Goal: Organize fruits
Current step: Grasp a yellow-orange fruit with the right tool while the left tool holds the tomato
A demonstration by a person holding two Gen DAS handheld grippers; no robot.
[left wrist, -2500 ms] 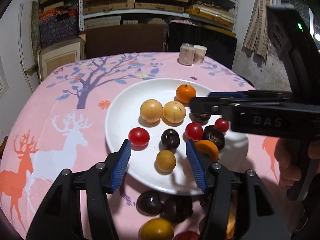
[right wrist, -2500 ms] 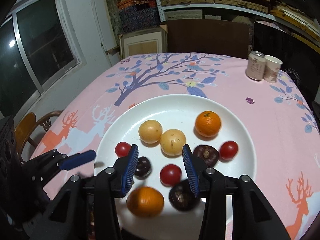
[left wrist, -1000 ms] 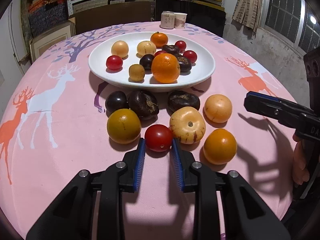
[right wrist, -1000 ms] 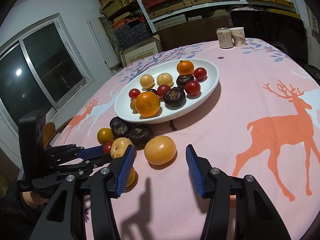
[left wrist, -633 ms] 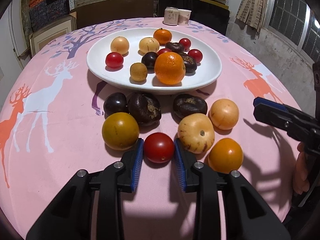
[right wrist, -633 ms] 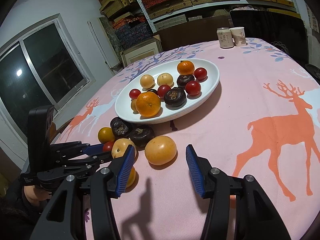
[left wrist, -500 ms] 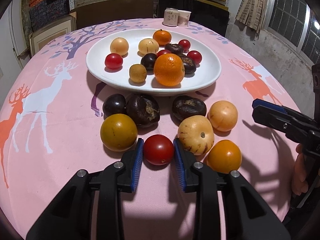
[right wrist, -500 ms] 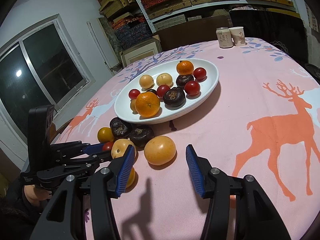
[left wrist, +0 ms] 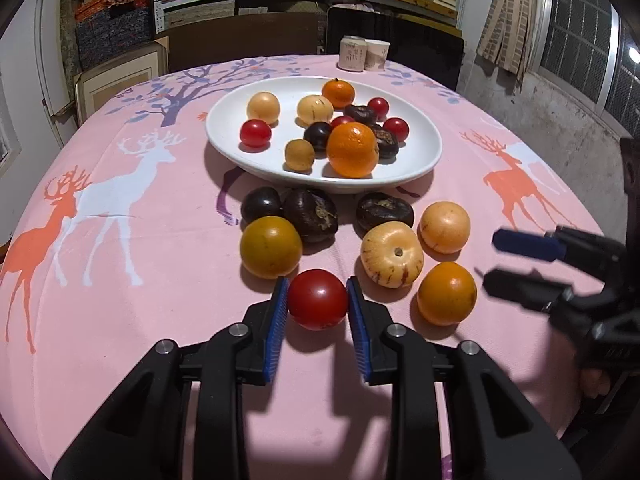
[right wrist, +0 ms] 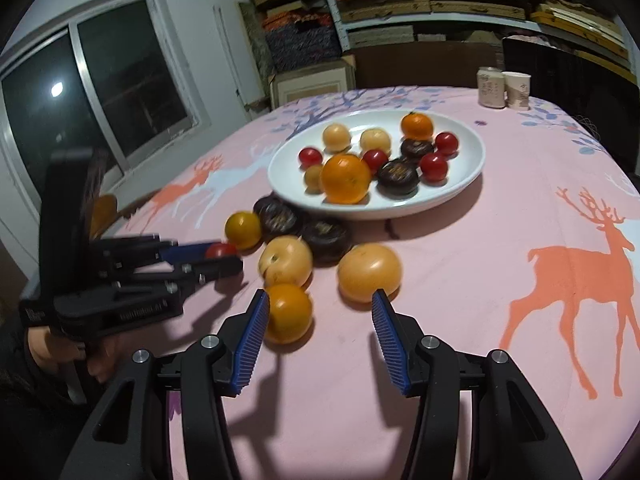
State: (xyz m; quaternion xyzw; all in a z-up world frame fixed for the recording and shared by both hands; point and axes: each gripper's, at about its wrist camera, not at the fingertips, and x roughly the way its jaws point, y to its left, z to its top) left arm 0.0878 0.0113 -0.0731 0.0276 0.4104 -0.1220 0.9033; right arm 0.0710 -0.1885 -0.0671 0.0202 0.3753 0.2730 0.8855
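Note:
My left gripper (left wrist: 318,300) is shut on a red tomato (left wrist: 318,299) at the near end of a cluster of loose fruits on the pink cloth. Behind it lie a yellow-green tomato (left wrist: 271,247), a pale striped melon (left wrist: 392,256), an orange fruit (left wrist: 447,293) and dark fruits (left wrist: 311,210). The white plate (left wrist: 424,160) beyond holds several fruits, among them a big orange (left wrist: 353,155). My right gripper (right wrist: 320,304) stands open low over the cloth. A small orange fruit (right wrist: 288,312) lies by its left finger, a pale orange one (right wrist: 369,266) just ahead. The left gripper (right wrist: 216,258) shows with the tomato (right wrist: 220,250).
A can and a paper cup (left wrist: 364,54) stand at the table's far edge. A dark chair (left wrist: 396,48), boxes and shelves lie behind the table. A window (right wrist: 100,92) is on the left. Bare pink cloth (right wrist: 520,200) stretches right of the plate.
Both grippers have come back from the plate to the loose fruits. The left jaws have closed on the red tomato. The right gripper has slid left and rolled toward the orange fruits.

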